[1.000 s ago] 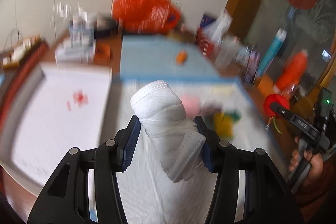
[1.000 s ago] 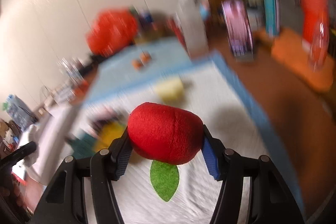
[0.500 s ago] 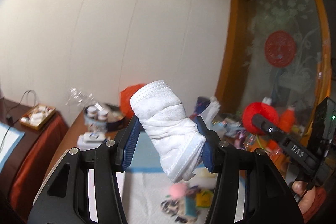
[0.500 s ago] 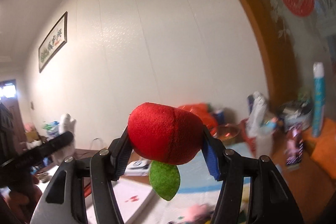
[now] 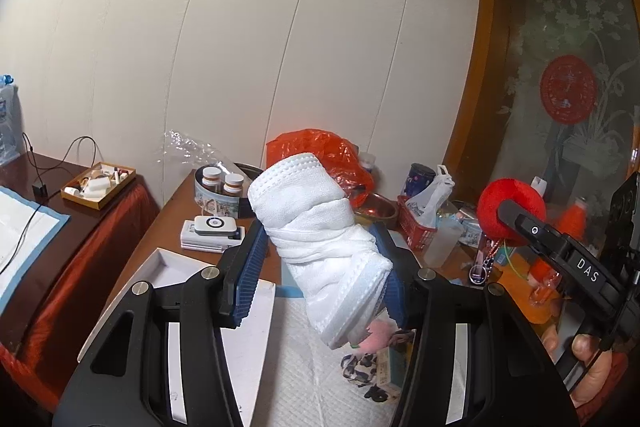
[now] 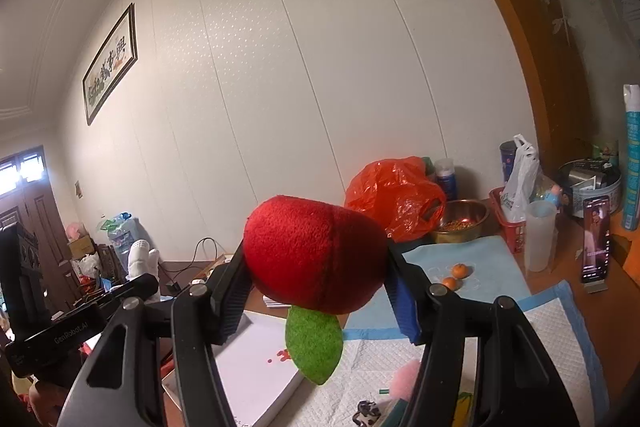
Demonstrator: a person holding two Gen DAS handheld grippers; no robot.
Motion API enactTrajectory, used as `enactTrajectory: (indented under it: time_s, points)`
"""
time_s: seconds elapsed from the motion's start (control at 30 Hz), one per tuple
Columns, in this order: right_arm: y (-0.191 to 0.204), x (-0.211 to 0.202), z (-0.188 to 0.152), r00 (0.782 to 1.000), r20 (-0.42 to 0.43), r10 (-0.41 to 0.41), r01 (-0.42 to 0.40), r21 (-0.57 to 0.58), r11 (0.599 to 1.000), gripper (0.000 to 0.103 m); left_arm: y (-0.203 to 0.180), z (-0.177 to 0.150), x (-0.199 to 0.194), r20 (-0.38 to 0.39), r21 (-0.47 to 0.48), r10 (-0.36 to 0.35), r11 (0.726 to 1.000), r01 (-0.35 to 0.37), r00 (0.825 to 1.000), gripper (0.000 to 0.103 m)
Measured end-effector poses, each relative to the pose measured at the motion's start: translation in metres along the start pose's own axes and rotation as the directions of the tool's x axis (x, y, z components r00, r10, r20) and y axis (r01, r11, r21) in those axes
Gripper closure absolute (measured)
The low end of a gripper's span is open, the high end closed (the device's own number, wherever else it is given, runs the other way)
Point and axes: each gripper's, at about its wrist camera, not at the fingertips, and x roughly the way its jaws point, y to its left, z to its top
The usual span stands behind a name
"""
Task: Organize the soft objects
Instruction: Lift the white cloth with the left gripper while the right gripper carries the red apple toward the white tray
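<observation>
A rolled white cloth (image 5: 320, 239) stands tilted between the blue pads of my left gripper (image 5: 320, 243), which is shut on it above the table. My right gripper (image 6: 316, 259) is shut on a red plush apple (image 6: 312, 251) whose green leaf (image 6: 314, 347) hangs below. In the left wrist view the right gripper's finger (image 5: 560, 251) and the apple (image 5: 508, 203) show at the right, with a hand under them. The right wrist view shows the left gripper's finger (image 6: 80, 311) and the white cloth (image 6: 142, 261) at far left. A pink fluffy piece (image 5: 378, 335) and a patterned soft item (image 5: 360, 365) lie on the white pad (image 5: 304, 367).
A white open box (image 5: 248, 339) lies left of the pad. At the table's back stand an orange plastic bag (image 6: 394, 195), a metal bowl (image 6: 460, 223), a red basket (image 6: 508, 223) and a plastic cup (image 6: 540, 235). Two tangerines (image 6: 456, 275) and a propped phone (image 6: 596, 243) are also there.
Both grippers rose from the pad and tipped upward with their loads, so the views went from the tabletop to the wall. Both grips held throughout.
</observation>
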Motion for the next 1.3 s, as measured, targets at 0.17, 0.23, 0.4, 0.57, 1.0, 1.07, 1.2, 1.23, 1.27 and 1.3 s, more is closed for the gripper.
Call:
enactTrajectory:
  time_s: [0.17, 0.23, 0.4, 0.57, 1.0, 1.07, 1.2, 1.23, 1.27, 1.3]
  points:
    - [0.006, 0.006, -0.003, 1.0, -0.016, 0.007, -0.007, -0.001, 1.0, 0.041, 0.006, 0.0, -0.001, -0.006, -0.01, 0.007, 1.0, -0.007, 1.0, 0.051]
    - [0.008, 0.007, -0.004, 1.0, -0.021, 0.01, -0.01, -0.003, 1.0, 0.041, 0.007, -0.001, -0.002, -0.007, -0.013, 0.007, 1.0, -0.007, 1.0, 0.051]
    - [0.013, 0.01, -0.006, 0.999, -0.028, 0.019, -0.02, -0.008, 1.0, 0.04, 0.01, -0.001, -0.005, -0.005, -0.017, 0.012, 1.0, -0.012, 1.0, 0.051]
    - [0.017, 0.013, -0.008, 0.999, -0.038, 0.03, -0.03, -0.009, 1.0, 0.04, 0.014, -0.002, -0.007, -0.01, -0.021, 0.023, 0.999, -0.024, 1.0, 0.051]
    - [0.036, 0.031, -0.019, 0.995, -0.082, 0.062, -0.063, -0.014, 0.998, 0.04, 0.041, -0.005, -0.017, -0.018, -0.054, 0.071, 0.996, -0.071, 0.997, 0.051]
    - [0.04, 0.034, -0.021, 0.994, -0.085, 0.068, -0.07, -0.015, 0.997, 0.04, 0.045, -0.004, -0.019, -0.017, -0.056, 0.078, 0.995, -0.079, 0.997, 0.051]
    - [0.047, 0.039, -0.023, 0.993, -0.084, 0.08, -0.081, -0.018, 0.997, 0.04, 0.056, -0.004, -0.022, -0.016, -0.058, 0.089, 0.994, -0.09, 0.996, 0.051]
    - [0.049, 0.04, -0.025, 0.993, -0.085, 0.081, -0.082, -0.018, 0.996, 0.04, 0.059, -0.004, -0.022, -0.018, -0.058, 0.092, 0.994, -0.093, 0.996, 0.051]
    - [0.051, 0.041, -0.025, 0.993, -0.087, 0.083, -0.085, -0.015, 0.996, 0.04, 0.061, -0.004, -0.023, -0.019, -0.057, 0.094, 0.994, -0.095, 0.995, 0.051]
    - [0.052, 0.043, -0.026, 0.993, -0.088, 0.084, -0.086, -0.014, 0.996, 0.04, 0.064, -0.003, -0.022, -0.021, -0.056, 0.095, 0.994, -0.096, 0.995, 0.051]
